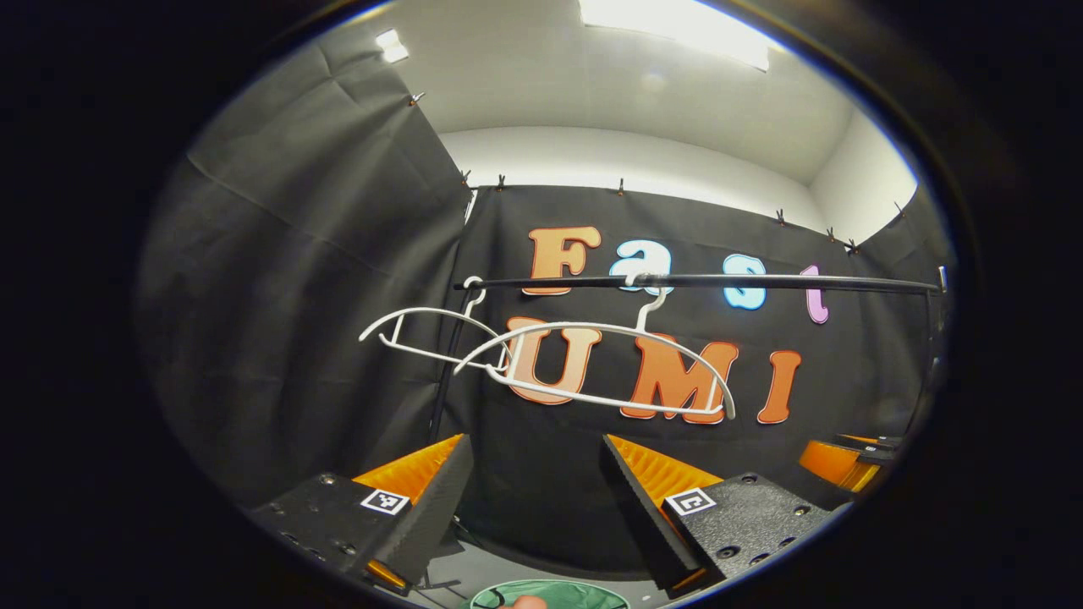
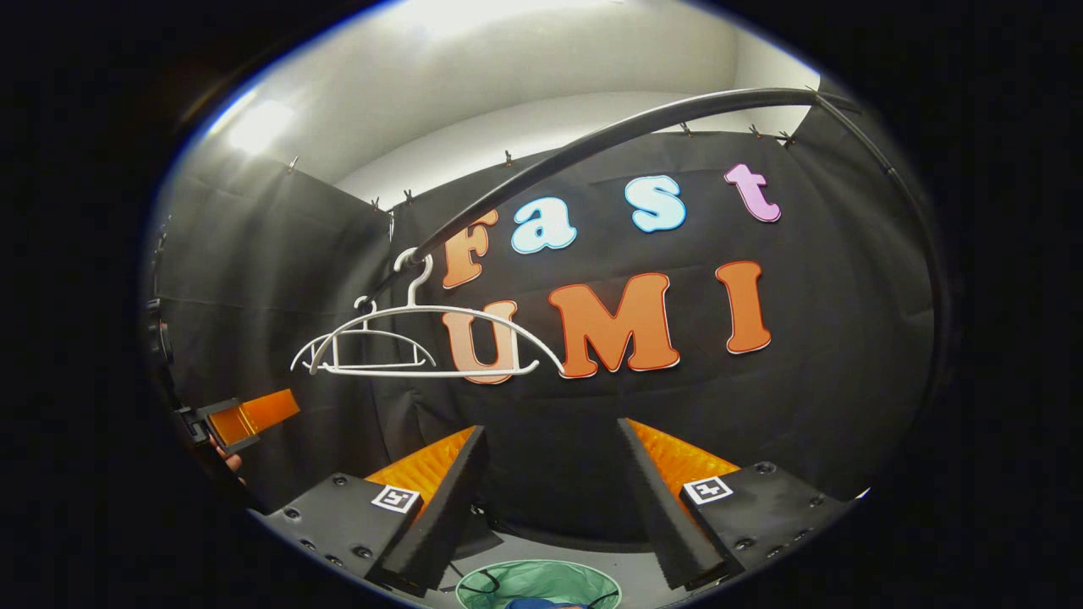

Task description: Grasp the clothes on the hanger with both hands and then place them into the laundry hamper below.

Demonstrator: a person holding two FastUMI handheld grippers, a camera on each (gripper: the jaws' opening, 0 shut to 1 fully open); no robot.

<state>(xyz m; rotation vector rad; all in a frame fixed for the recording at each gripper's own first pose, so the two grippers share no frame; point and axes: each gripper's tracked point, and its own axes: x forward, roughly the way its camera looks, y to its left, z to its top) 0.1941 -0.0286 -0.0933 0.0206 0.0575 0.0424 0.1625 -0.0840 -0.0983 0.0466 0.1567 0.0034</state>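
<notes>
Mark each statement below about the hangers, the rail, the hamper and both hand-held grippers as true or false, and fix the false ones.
1. Two white hangers hang on the black rail. True.
2. A shirt is draped over the nearer hanger. False: both hangers are bare.
3. The left hand-held gripper has its jaws apart with nothing between them. True.
4. The right hand-held gripper is clamped on a hanger. False: its jaws are apart and hold nothing, and the hangers are farther off, up on the rail.
5. The green hamper sits below the grippers, with something blue inside it. True.
</notes>
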